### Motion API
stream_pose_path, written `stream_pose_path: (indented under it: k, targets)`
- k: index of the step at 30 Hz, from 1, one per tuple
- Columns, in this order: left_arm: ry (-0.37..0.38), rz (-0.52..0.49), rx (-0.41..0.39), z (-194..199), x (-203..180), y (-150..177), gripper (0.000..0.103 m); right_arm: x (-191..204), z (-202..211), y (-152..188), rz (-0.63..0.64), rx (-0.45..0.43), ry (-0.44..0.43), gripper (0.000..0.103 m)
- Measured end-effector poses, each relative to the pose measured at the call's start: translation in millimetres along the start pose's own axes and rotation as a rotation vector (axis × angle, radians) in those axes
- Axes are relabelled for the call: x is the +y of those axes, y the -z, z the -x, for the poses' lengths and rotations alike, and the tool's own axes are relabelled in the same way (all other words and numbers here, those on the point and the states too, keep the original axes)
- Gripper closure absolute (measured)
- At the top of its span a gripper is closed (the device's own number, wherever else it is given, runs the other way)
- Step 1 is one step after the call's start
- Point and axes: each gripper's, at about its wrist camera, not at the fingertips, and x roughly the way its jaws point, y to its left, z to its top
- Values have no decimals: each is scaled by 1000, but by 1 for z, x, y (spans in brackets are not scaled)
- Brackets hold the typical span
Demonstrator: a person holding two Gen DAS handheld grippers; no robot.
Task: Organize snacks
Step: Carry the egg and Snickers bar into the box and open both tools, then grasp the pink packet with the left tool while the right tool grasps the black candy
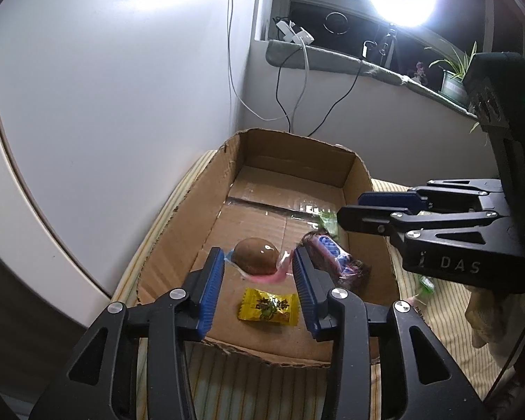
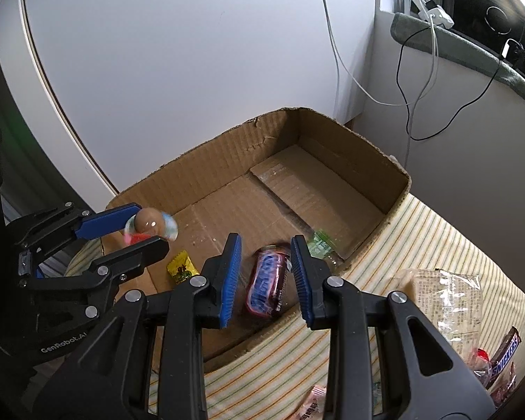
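At the box's left near corner the left gripper [image 2: 147, 229] holds the packaged braised egg [image 2: 150, 225] between its pads, apparently above the cardboard box [image 2: 206, 171] floor so it can drop in with the rest; whether it is clamped or already slackening, cannot tell. Just right of it the yellow candy [image 2: 182, 267] and the Snickers bar [image 2: 267, 285] lie inside, green packet [image 2: 320, 243] by the right wall. Over the bar the right gripper [image 2: 266, 274] hangs spread wide, empty, while more snacks [image 2: 444, 301] wait outside on the striped cloth [image 2: 437, 231].
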Motion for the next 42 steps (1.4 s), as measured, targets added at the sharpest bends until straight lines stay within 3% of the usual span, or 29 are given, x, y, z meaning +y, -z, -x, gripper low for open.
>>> stream_pose_path:
  k: [1,4,6,8,9,18,28,42]
  targets:
    - [-2,0,0,0,0,0,64,0,2,0,0,-6,5,55]
    - [-2,2,-3,2,0,0,63,-1,8,-1,1,-19,9,50]
    - [-5,2,-8,4,-1,0,57,-2,12,0,1,-24,11,48]
    - [-8,5,-15,7,-1,-1,43,-2,17,1,3,-33,16,42]
    - [-7,6,-18,8,-2,-1,41,-2,20,1,3,-39,18,40]
    - [-4,-5,-40,23,-10,-1,41,-10,48,11,-8,-68,40,40]
    - [61,-40,-52,39,-41,9,41,-34,97,45,-50,-99,84,40]
    - [192,-101,-6,40,-103,37,49,-92,161,150,-163,-75,204,40]
